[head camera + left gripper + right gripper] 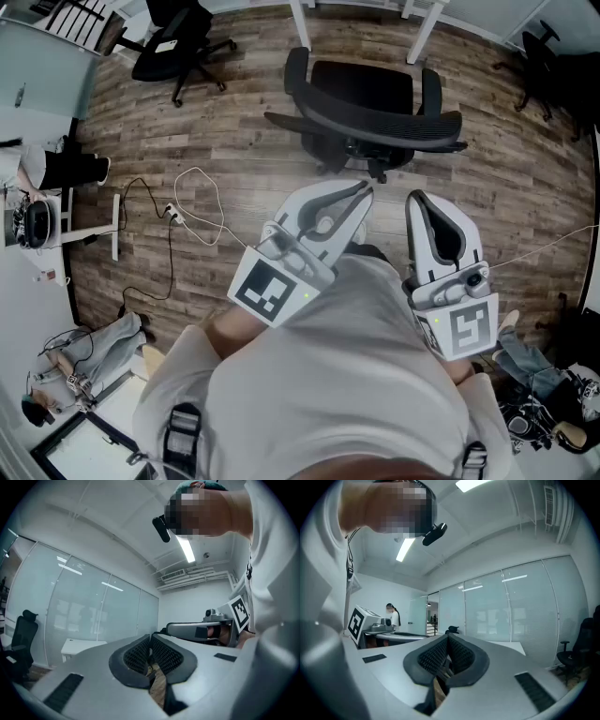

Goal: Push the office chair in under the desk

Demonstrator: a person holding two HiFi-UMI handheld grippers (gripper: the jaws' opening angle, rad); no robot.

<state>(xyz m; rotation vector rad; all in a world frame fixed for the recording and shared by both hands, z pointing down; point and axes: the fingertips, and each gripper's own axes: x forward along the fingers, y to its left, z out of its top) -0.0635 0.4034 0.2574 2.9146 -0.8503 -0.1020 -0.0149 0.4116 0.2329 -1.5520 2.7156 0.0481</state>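
Ahead, black office chair point(364, 94) with armrests

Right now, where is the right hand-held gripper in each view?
Head view: right hand-held gripper right of centre, below the office chair.
Left gripper view: right of centre, left of its marker cube.
Right gripper view: bottom centre, jaws shut.
Shared landmark: the person's white shirt.
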